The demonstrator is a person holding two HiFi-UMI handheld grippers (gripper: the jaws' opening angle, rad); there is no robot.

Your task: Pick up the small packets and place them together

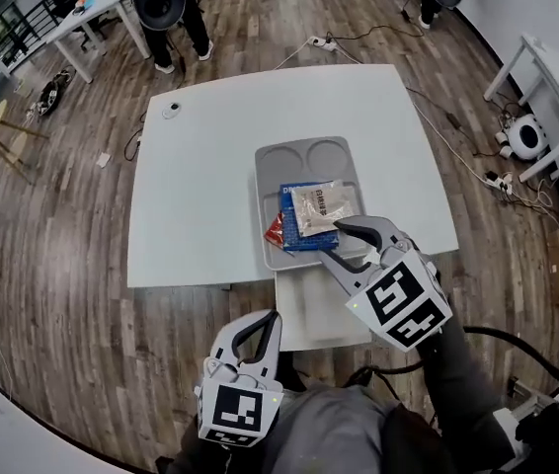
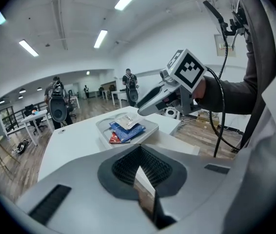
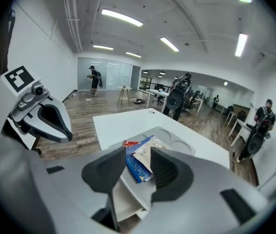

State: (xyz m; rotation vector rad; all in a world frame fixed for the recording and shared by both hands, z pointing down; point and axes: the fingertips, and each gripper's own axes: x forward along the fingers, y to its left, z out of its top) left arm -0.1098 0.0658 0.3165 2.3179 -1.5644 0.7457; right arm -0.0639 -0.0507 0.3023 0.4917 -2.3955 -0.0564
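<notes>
Our right gripper (image 1: 333,242) hovers at the near edge of the tray (image 1: 289,156), fingers apart, nothing between them. Our left gripper (image 1: 273,318) hangs low, fingers together. In the tray on the tabletop (image 1: 200,196) the clear packet (image 1: 321,205) lies on the blue packet (image 1: 304,233) — a red packet (image 1: 275,231) peeks out beneath.

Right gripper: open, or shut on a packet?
Open. The right gripper has its jaws apart with nothing pressed between them; the packets lie piled in the tray beyond.
</notes>
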